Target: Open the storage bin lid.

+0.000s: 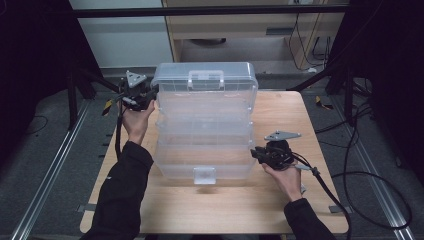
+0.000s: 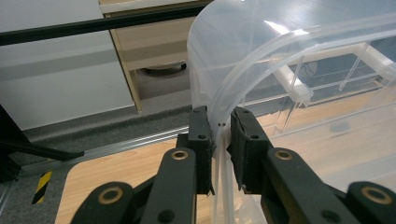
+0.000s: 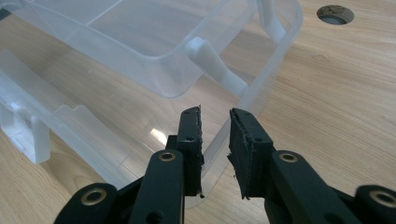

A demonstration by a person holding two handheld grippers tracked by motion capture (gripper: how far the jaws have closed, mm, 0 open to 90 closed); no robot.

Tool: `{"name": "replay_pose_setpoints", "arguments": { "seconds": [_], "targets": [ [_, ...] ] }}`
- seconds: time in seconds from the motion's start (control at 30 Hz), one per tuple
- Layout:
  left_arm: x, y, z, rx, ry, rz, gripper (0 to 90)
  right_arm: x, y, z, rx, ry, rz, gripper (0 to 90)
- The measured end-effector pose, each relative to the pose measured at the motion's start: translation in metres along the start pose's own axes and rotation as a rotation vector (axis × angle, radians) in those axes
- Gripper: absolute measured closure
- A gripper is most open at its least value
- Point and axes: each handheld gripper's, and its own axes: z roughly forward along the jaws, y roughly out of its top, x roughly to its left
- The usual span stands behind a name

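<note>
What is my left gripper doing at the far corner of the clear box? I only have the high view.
Observer: In the left gripper view, the left gripper is shut on the curved rim of the lid.
Operator: And the right one, at the near corner?
Observer: The right gripper straddles the wall of the bottom tray, one jaw on each side. A gap shows, so it looks open.
Operator: Anything on the table beyond it?
Observer: A round hole in the table, just past the box's corner.
</note>
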Motion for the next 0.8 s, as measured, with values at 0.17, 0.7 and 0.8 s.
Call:
{"name": "replay_pose_setpoints", "arguments": {
  "seconds": [0.17,0.7,0.8],
  "targets": [
    [0.001,0.000,0.003,-0.006,-0.001,-0.005,78.5,0.000,0.000,0.001,0.003,-0.012,0.003,71.2],
    [0.005,0.008,0.018,0.015,0.002,-0.010,77.8,0.002,-0.001,0.006,0.007,-0.026,0.007,68.5],
    [0.006,0.007,0.021,0.007,0.003,-0.019,77.9,0.002,-0.001,0.006,0.007,-0.027,0.009,68.5]
  ]
}}
